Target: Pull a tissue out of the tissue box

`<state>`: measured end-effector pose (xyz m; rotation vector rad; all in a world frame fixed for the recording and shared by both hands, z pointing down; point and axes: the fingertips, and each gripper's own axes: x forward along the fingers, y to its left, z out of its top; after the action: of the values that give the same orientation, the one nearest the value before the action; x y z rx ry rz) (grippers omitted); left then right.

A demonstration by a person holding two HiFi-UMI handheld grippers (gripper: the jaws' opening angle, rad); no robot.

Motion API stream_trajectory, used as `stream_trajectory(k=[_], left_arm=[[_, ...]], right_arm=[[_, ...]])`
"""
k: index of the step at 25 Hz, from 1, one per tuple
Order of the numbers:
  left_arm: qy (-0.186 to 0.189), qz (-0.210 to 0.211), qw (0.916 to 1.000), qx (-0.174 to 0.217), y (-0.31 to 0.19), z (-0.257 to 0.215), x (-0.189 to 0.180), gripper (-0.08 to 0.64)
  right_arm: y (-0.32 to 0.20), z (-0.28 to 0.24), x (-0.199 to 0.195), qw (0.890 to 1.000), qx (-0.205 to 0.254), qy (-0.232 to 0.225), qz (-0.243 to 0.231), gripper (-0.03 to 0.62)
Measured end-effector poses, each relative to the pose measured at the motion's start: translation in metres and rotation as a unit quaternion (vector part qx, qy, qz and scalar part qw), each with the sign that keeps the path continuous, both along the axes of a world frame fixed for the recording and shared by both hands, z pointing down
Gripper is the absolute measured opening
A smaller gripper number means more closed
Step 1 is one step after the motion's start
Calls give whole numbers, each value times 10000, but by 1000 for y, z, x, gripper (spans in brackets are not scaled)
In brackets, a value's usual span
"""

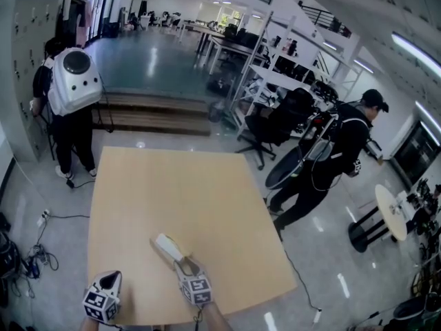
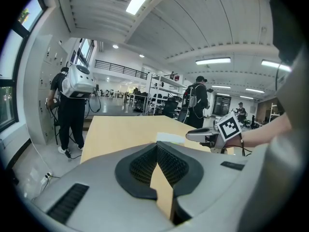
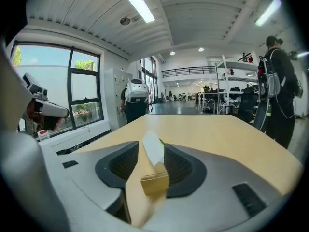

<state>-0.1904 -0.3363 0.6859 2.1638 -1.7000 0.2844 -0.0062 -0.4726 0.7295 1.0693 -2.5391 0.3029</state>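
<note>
A small tissue box, cardboard-coloured with a white tissue on top, lies on the wooden table near its front edge. My right gripper reaches over it. In the right gripper view the box and its white tissue sit between the jaws of the right gripper, which stand open; a strip of table shows to the box's left. My left gripper hangs at the table's front left corner. Its jaws are shut with nothing between them. From there the box shows ahead, with the right gripper over it.
One person with a white backpack stands beyond the table's far left corner. Another in black walks past on the right. An office chair, shelving and a small round table stand to the right. Cables lie on the floor at left.
</note>
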Motion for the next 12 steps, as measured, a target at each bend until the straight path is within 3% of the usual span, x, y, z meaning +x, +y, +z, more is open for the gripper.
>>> stream_trajectory(k=[12], left_arm=[[-119, 98, 9998, -137, 4, 11, -5, 8]], right_arm=[[-21, 37, -9, 9993, -330, 141, 116, 178]])
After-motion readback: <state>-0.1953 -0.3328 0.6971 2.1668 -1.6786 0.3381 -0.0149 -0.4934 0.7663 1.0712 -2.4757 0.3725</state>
